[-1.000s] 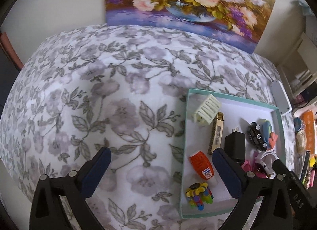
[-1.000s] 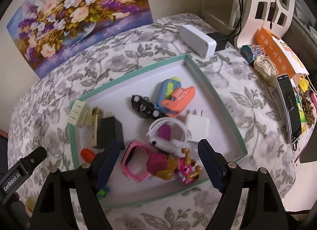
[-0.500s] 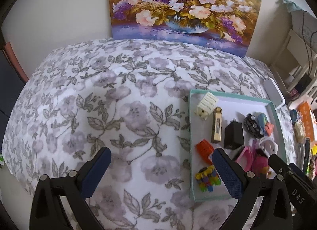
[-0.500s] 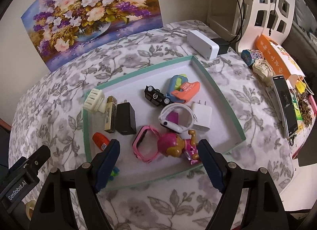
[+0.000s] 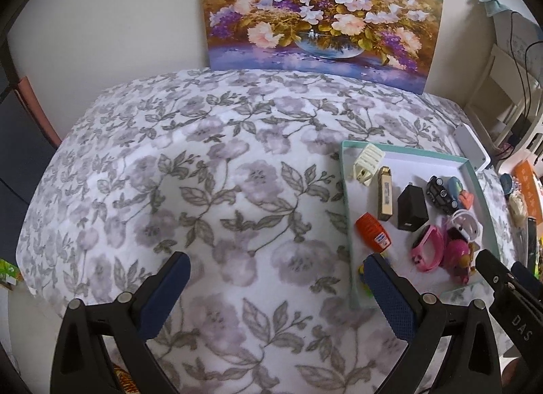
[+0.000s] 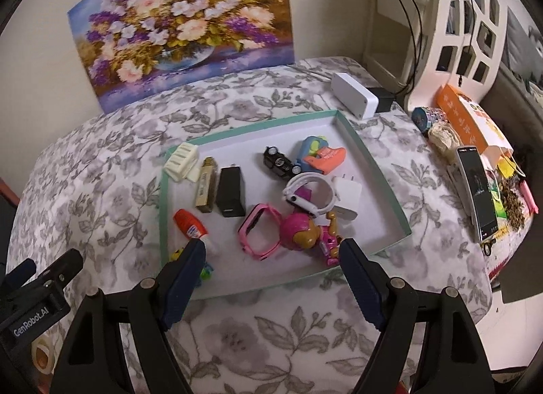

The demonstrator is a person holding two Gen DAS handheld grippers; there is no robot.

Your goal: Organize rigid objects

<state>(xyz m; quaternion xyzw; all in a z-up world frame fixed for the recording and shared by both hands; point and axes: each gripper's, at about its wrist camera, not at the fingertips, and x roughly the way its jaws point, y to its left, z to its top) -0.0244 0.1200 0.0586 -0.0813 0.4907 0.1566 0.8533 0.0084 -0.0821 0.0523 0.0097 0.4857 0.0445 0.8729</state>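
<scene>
With every loose item seemingly gathered in the tray, the task looks close to finished, or perhaps not yet begun (the frames cannot settle which). Inside lie a cream clip, black charger, orange tube, pink watch, toy car, white charger and dog figure, unsorted and partly touching. Both the left gripper and right gripper hover with jaws apart and empty, the left over bare cloth, the right above the tray's near edge.
</scene>
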